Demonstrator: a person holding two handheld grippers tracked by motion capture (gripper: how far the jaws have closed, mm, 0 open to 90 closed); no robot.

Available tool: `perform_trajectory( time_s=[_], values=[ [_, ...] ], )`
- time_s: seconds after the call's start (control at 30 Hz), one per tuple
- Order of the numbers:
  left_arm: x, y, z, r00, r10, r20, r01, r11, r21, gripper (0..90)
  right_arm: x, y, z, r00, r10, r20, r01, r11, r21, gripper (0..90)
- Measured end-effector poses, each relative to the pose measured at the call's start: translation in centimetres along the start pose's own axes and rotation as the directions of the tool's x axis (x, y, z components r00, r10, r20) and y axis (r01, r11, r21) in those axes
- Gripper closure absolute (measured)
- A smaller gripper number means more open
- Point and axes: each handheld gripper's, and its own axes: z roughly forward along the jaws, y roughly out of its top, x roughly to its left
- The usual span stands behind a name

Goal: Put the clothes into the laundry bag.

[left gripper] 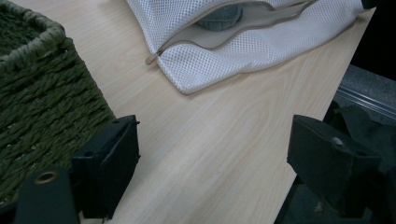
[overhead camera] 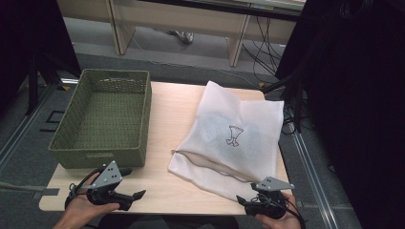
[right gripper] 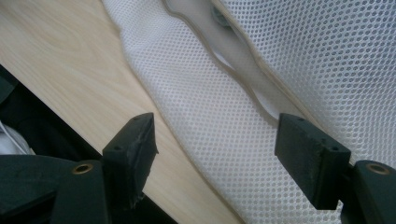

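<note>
A white mesh bag lies on the right half of the wooden table, its zip partly undone along the near side. Through the opening I see a grey-blue item inside. The zip pull rests at the bag's left corner. An empty green woven basket stands at the left. My left gripper is open, low over the front edge beside the basket. My right gripper is open too, its jaws over the bag's near edge, with nothing between them.
The table's front edge runs close under both grippers. Bare wood lies between the basket and the bag. Behind the table are desk legs and floor cables, with dark curtains on both sides.
</note>
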Motion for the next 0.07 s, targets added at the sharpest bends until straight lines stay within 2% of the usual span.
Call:
perform_trajectory(
  time_s=[0.03, 0.07],
  values=[
    [0.11, -0.02, -0.02, 1.0000, 0.001, -0.010, -0.001, 1.0000, 0.002, 16.0, -0.10, -0.02, -0.02, 0.9998, -0.018, 0.010, 0.018, 1.000, -0.002, 30.2],
    [0.24, 0.00, -0.09, 0.9998, 0.008, -0.015, -0.008, 1.0000, 0.002, 16.0, 0.10, -0.02, 0.00, 0.9999, 0.013, -0.008, -0.013, 1.000, 0.010, 30.2]
  ],
)
